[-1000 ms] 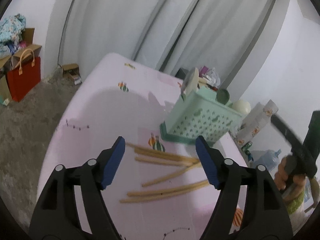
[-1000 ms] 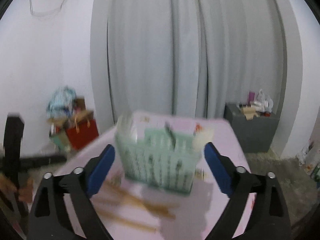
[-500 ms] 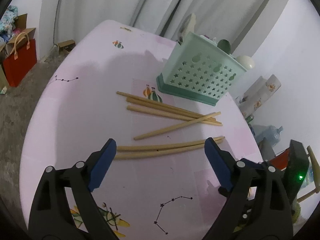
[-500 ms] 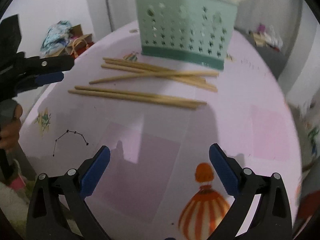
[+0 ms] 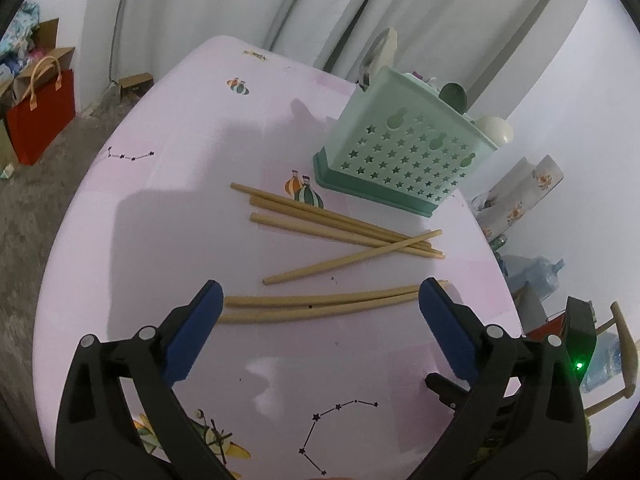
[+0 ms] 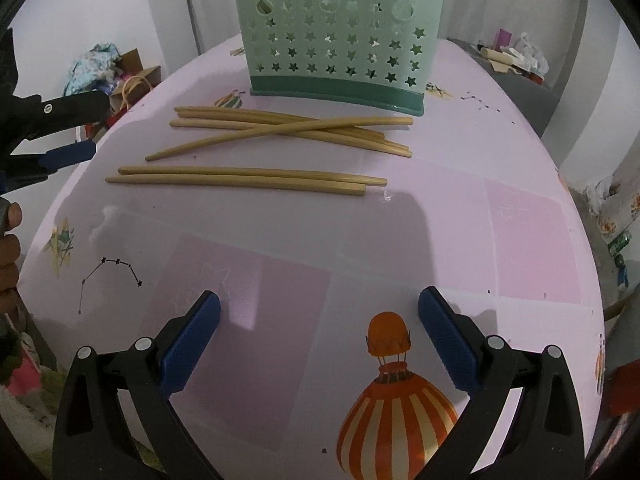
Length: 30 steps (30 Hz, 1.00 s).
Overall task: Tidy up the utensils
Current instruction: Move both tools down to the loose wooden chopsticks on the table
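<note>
Six chopsticks [image 6: 240, 178] loose before caddy [image 6: 338, 32]; left gripper [image 5: 318, 300] wide over nearest pair, right gripper [image 6: 319, 308] wide, empty; pickup apparently next.

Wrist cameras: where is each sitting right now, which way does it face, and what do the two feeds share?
Left wrist: on the left gripper, angled down across the table at the chopsticks and green holder; its open blue fingers show.
Right wrist: on the right gripper, low over the table, facing the holder's front; its open fingers, the left gripper and a hand show.
Shared: chopsticks, holder, pink table.
</note>
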### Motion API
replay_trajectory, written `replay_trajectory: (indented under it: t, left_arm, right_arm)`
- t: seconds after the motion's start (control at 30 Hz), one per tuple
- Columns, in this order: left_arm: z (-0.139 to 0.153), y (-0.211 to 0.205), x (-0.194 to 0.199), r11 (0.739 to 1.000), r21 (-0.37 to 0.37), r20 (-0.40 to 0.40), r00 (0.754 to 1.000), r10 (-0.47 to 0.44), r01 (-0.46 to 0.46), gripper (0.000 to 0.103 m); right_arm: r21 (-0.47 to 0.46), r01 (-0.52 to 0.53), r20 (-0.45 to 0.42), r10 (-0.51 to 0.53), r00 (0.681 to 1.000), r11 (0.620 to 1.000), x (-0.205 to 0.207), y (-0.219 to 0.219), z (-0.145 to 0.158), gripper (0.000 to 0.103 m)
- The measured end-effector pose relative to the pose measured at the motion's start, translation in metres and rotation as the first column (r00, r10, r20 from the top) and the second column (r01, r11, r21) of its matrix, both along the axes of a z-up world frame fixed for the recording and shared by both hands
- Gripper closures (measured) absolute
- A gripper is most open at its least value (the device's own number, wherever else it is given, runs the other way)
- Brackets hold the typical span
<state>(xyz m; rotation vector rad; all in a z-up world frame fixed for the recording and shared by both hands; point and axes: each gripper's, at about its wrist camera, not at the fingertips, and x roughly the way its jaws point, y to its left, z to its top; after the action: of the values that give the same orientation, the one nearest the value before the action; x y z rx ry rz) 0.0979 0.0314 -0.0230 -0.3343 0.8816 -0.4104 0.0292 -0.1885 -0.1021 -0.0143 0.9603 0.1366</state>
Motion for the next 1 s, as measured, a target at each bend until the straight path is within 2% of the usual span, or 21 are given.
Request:
replay_trajectory:
  t: [0.27, 0.4, 0.5, 0.57, 0.6, 0.67, 0.7, 0.73, 0.77, 0.83, 0.9, 1.0]
  left_arm:
    - [-0.005, 0.005, -0.012, 0.999, 0.034, 0.004, 0.999, -0.034, 0.034, 0.008]
    - [-0.009, -0.001, -0.02, 0.982, 0.186, 0.043, 0.998, -0.035, 0.027, 0.008]
    - [-0.007, -0.005, -0.022, 0.969, 0.246, 0.074, 0.997, -0.039, 0.02, 0.009]
    - [-0.004, -0.012, -0.022, 0.962, 0.272, 0.11, 0.992, -0.07, 0.038, 0.015]
    - [-0.003, -0.016, -0.022, 0.958, 0.283, 0.12, 0.989, -0.087, 0.05, 0.028]
    - [-0.001, -0.03, -0.02, 0.941, 0.325, 0.136, 0.979, -0.15, 0.099, 0.039]
    - [-0.002, -0.036, -0.019, 0.933, 0.336, 0.139, 0.974, -0.181, 0.125, 0.051]
    - [-0.003, -0.042, -0.018, 0.926, 0.348, 0.137, 0.969, -0.208, 0.149, 0.058]
    - [-0.005, -0.05, -0.016, 0.911, 0.372, 0.133, 0.961, -0.244, 0.179, 0.059]
    - [-0.012, -0.064, -0.012, 0.873, 0.43, 0.112, 0.946, -0.304, 0.23, 0.071]
    - [-0.019, -0.073, -0.006, 0.848, 0.463, 0.078, 0.941, -0.328, 0.257, 0.075]
    - [-0.025, -0.075, 0.004, 0.85, 0.443, 0.03, 0.942, -0.333, 0.286, 0.077]
  right_arm:
    - [0.028, -0.03, 0.012, 0.029, 1.0, 0.999, -0.001, -0.004, 0.001, 0.007]
    - [0.076, -0.051, -0.002, 0.051, 0.999, 0.996, 0.001, -0.009, 0.004, 0.007]
    - [0.133, -0.049, -0.012, 0.051, 0.999, 0.99, 0.002, -0.017, 0.007, 0.007]
    - [0.152, -0.043, -0.005, 0.045, 0.999, 0.987, 0.002, -0.02, 0.009, 0.007]
    - [0.157, -0.039, 0.0, 0.039, 0.999, 0.987, 0.002, -0.022, 0.01, 0.007]
    - [0.168, -0.032, 0.023, 0.028, 0.999, 0.985, 0.001, -0.026, 0.016, 0.007]
    - [0.174, -0.028, 0.041, 0.021, 0.999, 0.984, 0.0, -0.03, 0.019, 0.009]
    - [0.176, -0.024, 0.051, 0.015, 0.999, 0.984, 0.0, -0.032, 0.021, 0.01]
    - [0.178, -0.019, 0.059, 0.008, 0.998, 0.984, 0.0, -0.034, 0.024, 0.01]
    - [0.19, -0.012, 0.069, -0.001, 0.998, 0.982, 0.0, -0.039, 0.027, 0.011]
    - [0.202, -0.006, 0.069, -0.009, 0.998, 0.979, 0.001, -0.042, 0.027, 0.011]
    - [0.221, -0.003, 0.058, -0.01, 0.998, 0.975, 0.003, -0.045, 0.025, 0.012]
